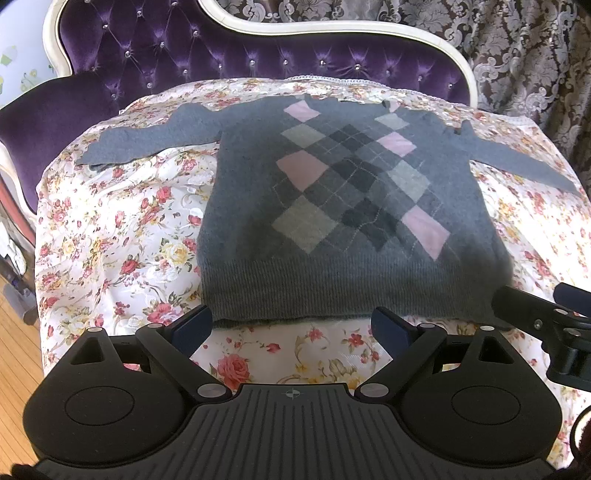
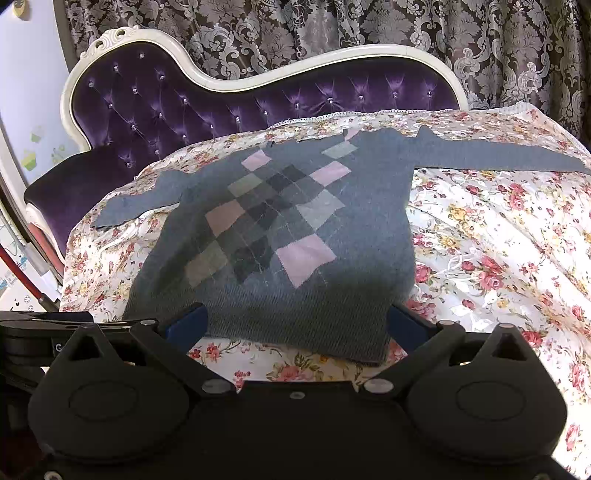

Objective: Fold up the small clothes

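A small grey argyle sweater (image 1: 343, 206) with pink and grey diamonds lies flat, front up, on the floral cloth (image 1: 122, 240), both sleeves spread out sideways. It also shows in the right wrist view (image 2: 295, 236). My left gripper (image 1: 291, 328) is open and empty, its fingertips at the sweater's ribbed hem near the left corner. My right gripper (image 2: 295, 328) is open and empty at the hem's right part. The right gripper's body also shows at the right edge of the left wrist view (image 1: 546, 314).
The floral cloth (image 2: 498, 240) covers a purple tufted sofa (image 1: 229, 55) with a cream carved frame. Patterned curtains (image 2: 332, 29) hang behind. Wooden floor (image 1: 14, 332) lies at the left.
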A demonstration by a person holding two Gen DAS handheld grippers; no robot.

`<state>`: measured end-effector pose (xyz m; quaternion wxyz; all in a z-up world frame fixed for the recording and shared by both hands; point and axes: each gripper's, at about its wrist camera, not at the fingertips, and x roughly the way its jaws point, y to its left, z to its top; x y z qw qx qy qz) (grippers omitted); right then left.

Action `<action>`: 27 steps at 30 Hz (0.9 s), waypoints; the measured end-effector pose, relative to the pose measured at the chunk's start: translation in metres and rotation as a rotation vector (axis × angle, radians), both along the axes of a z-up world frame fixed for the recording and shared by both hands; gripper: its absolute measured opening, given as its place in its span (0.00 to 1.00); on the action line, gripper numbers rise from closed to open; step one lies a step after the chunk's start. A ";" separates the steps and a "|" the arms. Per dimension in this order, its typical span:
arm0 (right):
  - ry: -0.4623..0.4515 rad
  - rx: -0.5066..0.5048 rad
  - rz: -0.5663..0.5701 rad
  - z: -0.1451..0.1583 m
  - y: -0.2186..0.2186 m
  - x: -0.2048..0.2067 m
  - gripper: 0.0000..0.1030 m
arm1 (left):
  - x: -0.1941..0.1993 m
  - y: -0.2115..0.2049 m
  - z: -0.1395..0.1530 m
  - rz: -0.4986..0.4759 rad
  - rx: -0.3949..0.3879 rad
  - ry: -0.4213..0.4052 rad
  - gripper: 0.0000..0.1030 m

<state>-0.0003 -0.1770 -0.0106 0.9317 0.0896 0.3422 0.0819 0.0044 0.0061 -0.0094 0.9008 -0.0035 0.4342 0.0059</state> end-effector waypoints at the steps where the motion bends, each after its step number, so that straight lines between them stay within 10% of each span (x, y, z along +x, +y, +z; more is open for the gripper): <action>1: -0.002 -0.002 0.000 0.000 0.000 0.001 0.99 | 0.000 0.000 0.000 0.001 0.001 0.000 0.91; 27: 0.033 0.009 -0.001 -0.004 0.001 0.006 0.99 | 0.003 0.006 -0.002 0.023 0.004 0.008 0.91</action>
